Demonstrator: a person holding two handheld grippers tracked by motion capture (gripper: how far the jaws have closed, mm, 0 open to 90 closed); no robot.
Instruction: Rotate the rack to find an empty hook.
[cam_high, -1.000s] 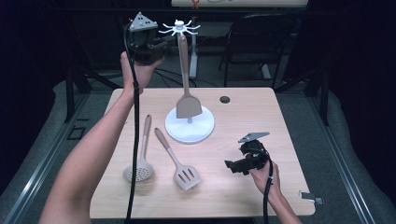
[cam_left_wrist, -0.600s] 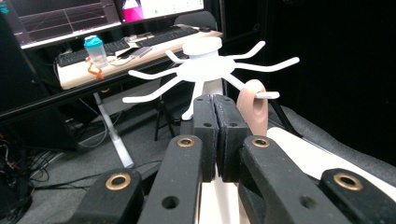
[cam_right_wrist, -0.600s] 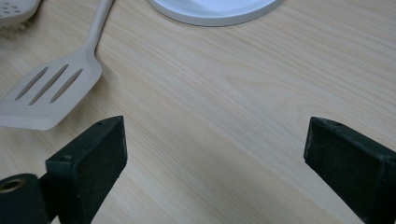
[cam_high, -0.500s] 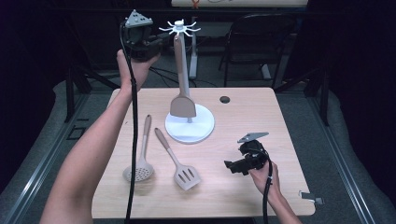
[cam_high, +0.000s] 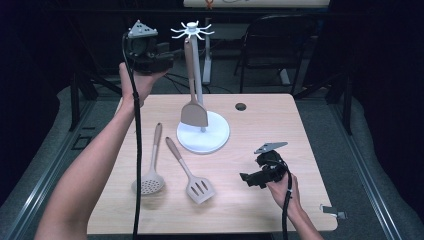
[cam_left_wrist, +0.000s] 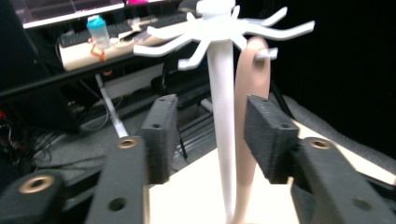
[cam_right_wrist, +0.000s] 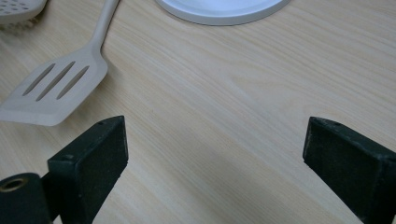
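Left gripper (cam_high: 167, 56) is up at the rack (cam_left_wrist: 219, 116) top, jaws just opened, pads apart with the post and the hung turner's (cam_high: 194, 114) handle between them, not pressing either. Turner hangs off a hook arm, blade resting near the white base (cam_high: 215, 145), roughly 12 o'clock on the table (cam_high: 280, 120). Risk 1: pulling the gripper straight back could catch a pad on the handle and swing the turner off the hook, since the loop sits close to the arm's tip. Risk 2: a bump to the post could tip the rack; it looks light. Right gripper (cam_high: 248, 178) rests at 4 o'clock, jaws wide apart, nothing held. Slotted turner (cam_high: 199, 189) and skimmer (cam_high: 149, 184) lie at 7–8 o'clock, unhung; reaching for them crosses the cable, snag possible.
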